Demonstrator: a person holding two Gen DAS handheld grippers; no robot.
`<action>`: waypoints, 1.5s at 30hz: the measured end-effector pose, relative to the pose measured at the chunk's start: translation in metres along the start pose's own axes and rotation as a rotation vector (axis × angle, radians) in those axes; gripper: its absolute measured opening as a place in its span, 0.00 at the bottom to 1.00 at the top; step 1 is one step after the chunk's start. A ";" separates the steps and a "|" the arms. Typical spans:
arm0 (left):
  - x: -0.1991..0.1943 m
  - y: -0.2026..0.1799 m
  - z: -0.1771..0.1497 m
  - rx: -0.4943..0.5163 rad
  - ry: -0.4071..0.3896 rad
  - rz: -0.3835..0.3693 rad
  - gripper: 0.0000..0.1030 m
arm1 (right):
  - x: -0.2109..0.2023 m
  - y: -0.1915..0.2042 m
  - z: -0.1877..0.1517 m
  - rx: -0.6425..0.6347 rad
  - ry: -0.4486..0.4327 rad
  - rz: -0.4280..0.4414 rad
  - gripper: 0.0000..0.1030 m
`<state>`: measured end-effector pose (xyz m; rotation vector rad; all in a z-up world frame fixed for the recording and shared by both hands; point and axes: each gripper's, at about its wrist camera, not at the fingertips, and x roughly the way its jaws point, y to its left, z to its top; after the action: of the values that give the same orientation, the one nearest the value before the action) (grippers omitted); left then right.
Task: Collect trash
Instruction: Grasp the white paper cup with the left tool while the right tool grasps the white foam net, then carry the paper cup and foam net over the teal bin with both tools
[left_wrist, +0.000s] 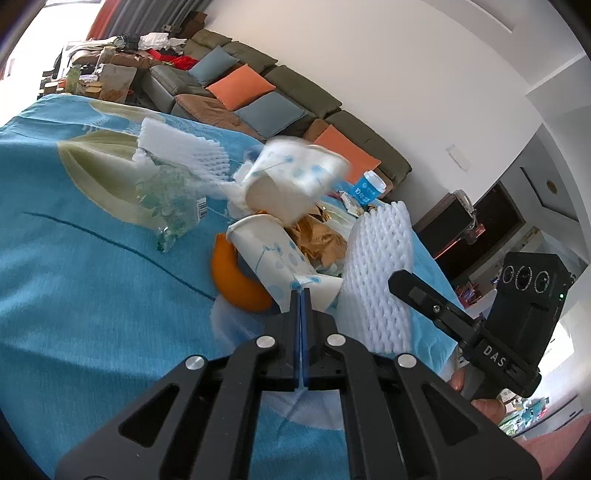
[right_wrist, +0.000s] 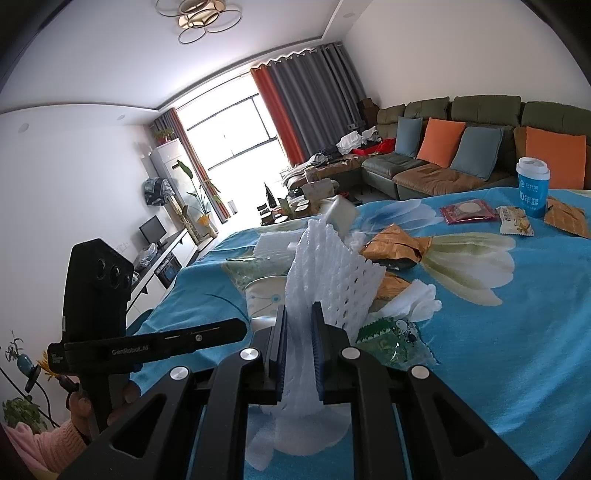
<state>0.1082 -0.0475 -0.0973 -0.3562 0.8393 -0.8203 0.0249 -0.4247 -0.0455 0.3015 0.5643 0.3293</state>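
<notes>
Trash is mostly uncollected on the blue floral surface (left_wrist: 74, 295): in your left wrist view your left claw (left_wrist: 301, 295) is clamped on the rim of one paper cup (left_wrist: 273, 254), with a second cup (left_wrist: 295, 181) blurred above it, two foam nets, one orange peel (left_wrist: 236, 288) and one clear wrapper (left_wrist: 166, 199). In your right wrist view, your right claw (right_wrist: 299, 325) is clamped on one foam net (right_wrist: 325, 280); one blue tub (right_wrist: 532, 188) and several snack wrappers remain.

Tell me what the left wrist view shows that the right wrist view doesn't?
Only the left view: an orange peel, and the left gripper shut on a paper cup.
Only the right view: a window, a ceiling lamp, a red packet.
Both: the foam net held in the right gripper, the blue cup, the sofa, the blue cloth.
</notes>
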 end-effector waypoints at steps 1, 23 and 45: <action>-0.003 -0.002 0.001 0.002 -0.002 0.003 0.01 | 0.000 0.000 0.000 -0.001 0.000 -0.002 0.11; 0.017 0.007 0.025 -0.100 0.072 -0.026 0.24 | 0.004 -0.009 0.001 0.005 0.017 0.002 0.11; -0.145 0.024 -0.024 -0.057 -0.116 0.102 0.19 | 0.023 0.074 0.015 -0.137 0.045 0.205 0.11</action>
<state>0.0445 0.0793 -0.0520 -0.4039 0.7668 -0.6756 0.0356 -0.3516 -0.0170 0.2204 0.5532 0.5711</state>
